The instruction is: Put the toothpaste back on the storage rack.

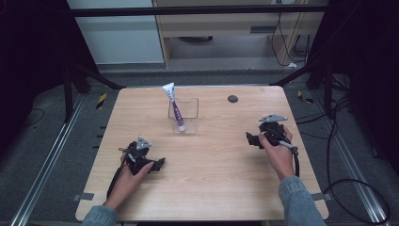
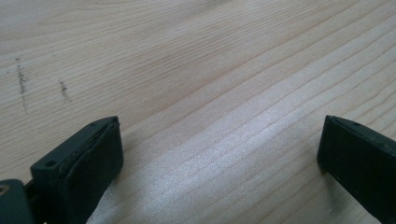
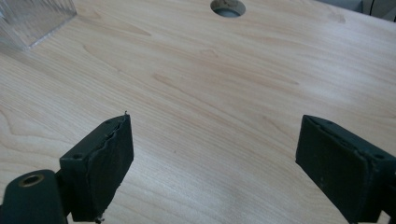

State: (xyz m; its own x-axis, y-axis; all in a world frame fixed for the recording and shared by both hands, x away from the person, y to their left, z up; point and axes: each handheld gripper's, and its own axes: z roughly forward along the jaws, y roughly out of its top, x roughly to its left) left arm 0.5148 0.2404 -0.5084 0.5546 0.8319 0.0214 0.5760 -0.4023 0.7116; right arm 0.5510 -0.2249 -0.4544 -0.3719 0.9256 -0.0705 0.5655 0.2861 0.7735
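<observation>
Wood-grain table (image 1: 202, 188) is seen from above, with a person's forearms entering from the near edge. At the left, the left gripper (image 1: 159, 164) is held low over the table, its jaws spread wide with nothing between them; in the left gripper view bare wood lies between them. Near the far middle, a clear container (image 1: 186, 115) is placed, and a purple-and-white tube (image 1: 175, 107) is leaned inside it. Right of it, a round hole (image 1: 232, 99) is set in the tabletop. At the right, the right gripper (image 1: 249, 139) is held with jaws wide apart and empty.
</observation>
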